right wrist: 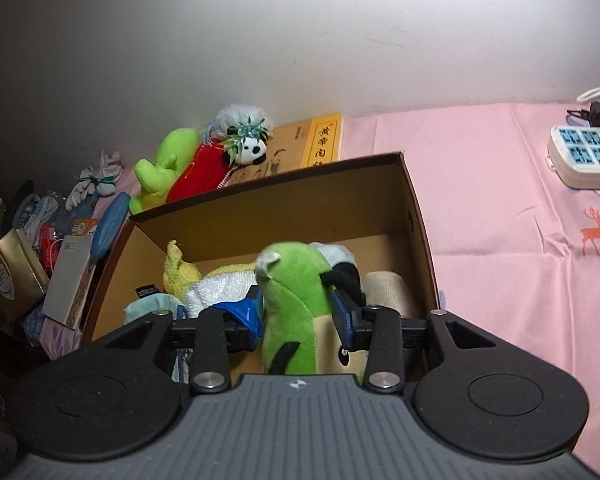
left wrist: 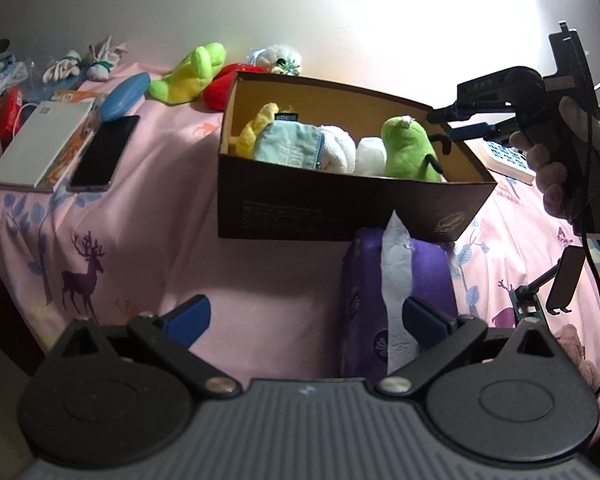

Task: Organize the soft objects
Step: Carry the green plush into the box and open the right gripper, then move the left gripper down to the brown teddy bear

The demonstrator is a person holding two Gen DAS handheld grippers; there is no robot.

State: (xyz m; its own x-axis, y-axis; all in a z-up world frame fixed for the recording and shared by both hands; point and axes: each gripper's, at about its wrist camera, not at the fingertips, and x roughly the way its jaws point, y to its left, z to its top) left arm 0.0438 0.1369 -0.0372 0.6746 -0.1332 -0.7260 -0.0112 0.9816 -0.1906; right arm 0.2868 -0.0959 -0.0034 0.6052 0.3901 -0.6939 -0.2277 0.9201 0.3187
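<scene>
Inside the box [right wrist: 268, 216], right claw [right wrist: 298, 312] was clenched on the green plush [right wrist: 290, 296]; left claw [left wrist: 306, 322] hung released above the bed [left wrist: 260, 280].

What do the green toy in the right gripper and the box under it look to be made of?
Green toy: plush fabric, apparently stuffed; fuzzy matte nap, and it bulges softly between the right gripper fingers.
Box: looks like stiff cardboard; thin straight walls, dark brown matte outside with faint printing, plain tan inside. Whether the outside is coated is unclear.
</scene>
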